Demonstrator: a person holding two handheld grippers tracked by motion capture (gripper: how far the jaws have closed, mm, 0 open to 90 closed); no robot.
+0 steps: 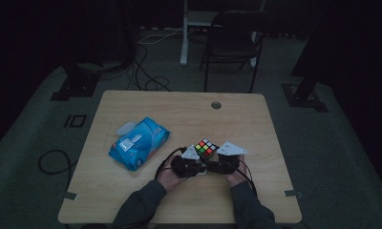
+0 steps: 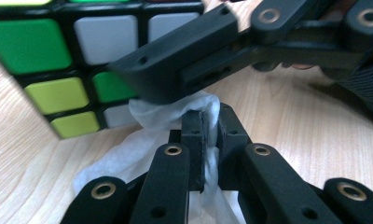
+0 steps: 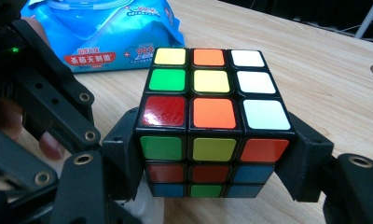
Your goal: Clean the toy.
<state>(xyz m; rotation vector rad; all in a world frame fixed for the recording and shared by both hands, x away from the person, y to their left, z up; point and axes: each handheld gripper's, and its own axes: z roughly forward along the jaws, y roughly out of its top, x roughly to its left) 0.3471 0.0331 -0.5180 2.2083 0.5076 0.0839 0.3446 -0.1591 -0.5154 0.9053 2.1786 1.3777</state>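
A scrambled Rubik's cube [image 1: 206, 148] [image 3: 208, 116] stands on the wooden table [image 1: 179, 114] near its front middle. My right gripper [image 3: 212, 157] [image 1: 223, 161] is shut on it, one jaw on each side of its lower layers. From the left, my left gripper [image 2: 210, 122] [image 1: 188, 164] is shut on a crumpled white wipe [image 2: 163, 114], which is pressed against the cube's [image 2: 58, 51] bottom edge beside the right gripper's finger [image 2: 175, 60]. In the right gripper view, a bit of the wipe [image 3: 147, 207] shows under the cube, with the left gripper's linkage [image 3: 49, 121] at the left.
A blue pack of wet wipes [image 1: 139, 142] [image 3: 114, 32] lies on the table to the left of the cube, its lid flap open. A cable hole [image 1: 216, 105] sits near the far edge. A dark chair [image 1: 232, 43] and floor cables stand beyond the table.
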